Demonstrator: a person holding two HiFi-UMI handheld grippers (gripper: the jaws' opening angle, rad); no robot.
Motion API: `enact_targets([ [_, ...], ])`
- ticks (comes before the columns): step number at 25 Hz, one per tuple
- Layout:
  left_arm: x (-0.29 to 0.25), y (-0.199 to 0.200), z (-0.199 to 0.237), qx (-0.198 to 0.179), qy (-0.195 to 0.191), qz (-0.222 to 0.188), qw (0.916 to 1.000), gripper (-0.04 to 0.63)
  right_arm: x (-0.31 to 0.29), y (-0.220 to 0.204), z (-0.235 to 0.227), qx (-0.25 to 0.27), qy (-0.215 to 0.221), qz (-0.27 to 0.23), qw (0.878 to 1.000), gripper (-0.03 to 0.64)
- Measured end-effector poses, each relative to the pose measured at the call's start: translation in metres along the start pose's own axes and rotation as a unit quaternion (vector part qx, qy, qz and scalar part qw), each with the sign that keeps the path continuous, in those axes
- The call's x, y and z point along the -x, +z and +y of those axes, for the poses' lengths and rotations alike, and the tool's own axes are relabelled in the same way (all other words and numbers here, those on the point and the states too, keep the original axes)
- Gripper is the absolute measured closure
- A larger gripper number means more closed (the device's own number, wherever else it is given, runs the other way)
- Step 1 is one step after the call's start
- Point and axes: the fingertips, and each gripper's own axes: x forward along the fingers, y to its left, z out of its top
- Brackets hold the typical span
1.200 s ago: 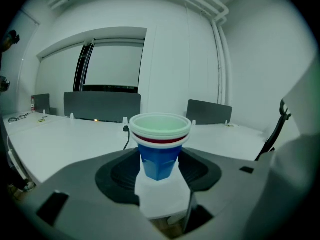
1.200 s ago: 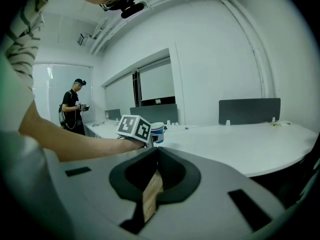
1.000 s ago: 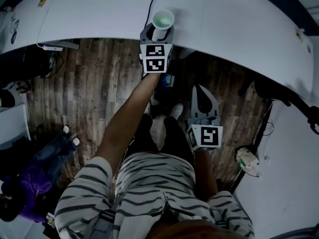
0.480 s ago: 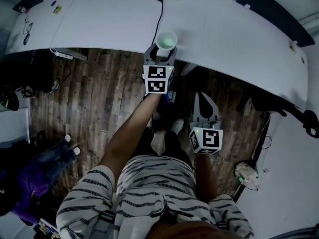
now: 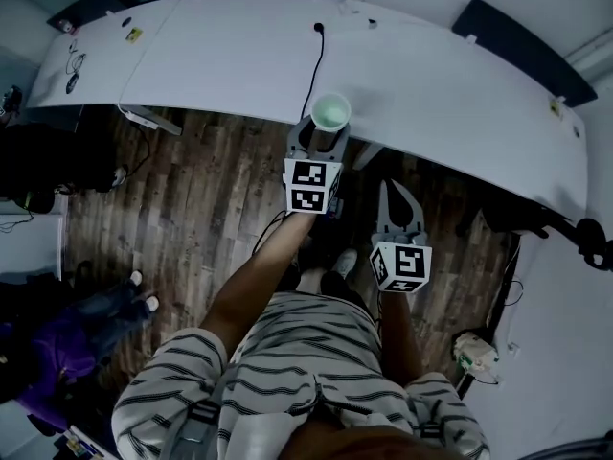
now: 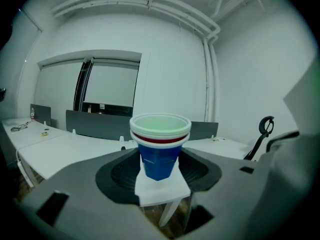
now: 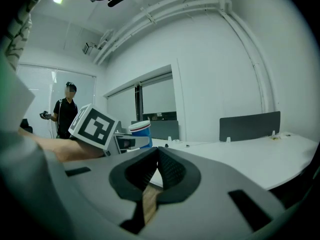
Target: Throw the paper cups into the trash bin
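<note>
We hold a claw in each hand beside a long, curved white surface (image 5: pixel 220 56). Our left claw (image 5: pixel 324 134) is clamped around a stack of paper cups (image 5: pixel 330 113), blue outside with white and red rims, held upright over the surface's near edge. Our right claw (image 5: pixel 397 204) has its jaws pressed together with nothing between them. It sits on our side of the surface's edge, above the wooden floor (image 5: pixel 192 209).

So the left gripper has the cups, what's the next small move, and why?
Probably carry the stacked paper cups away from the white desk with the left gripper shut: they're gripped upright, and no trash bin is in view yet.
</note>
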Motion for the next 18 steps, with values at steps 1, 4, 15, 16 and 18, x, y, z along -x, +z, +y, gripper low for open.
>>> enact_targets([
  [1,0.004,0.000,-0.002,0.000,-0.002,0.001,1.0000,0.339,0.000,0.002,0.000,0.000,-0.001,-0.001,1.000,0.598],
  [4,0.015,0.000,-0.006,0.007,-0.003,0.003,1.0000,0.339,-0.002,0.005,0.000,-0.002,-0.002,-0.001,1.000,0.598],
  [15,0.057,0.009,-0.013,-0.014,-0.018,-0.012,0.9997,0.339,-0.002,0.010,0.007,0.001,0.002,-0.007,1.000,0.598],
  [16,0.061,0.011,-0.014,-0.017,-0.020,-0.014,0.9996,0.339,-0.001,0.011,0.008,0.002,0.003,-0.008,1.000,0.598],
  [18,0.067,0.012,-0.016,-0.020,-0.025,-0.020,0.9993,0.339,0.001,0.010,0.010,0.003,0.004,-0.009,1.000,0.598],
])
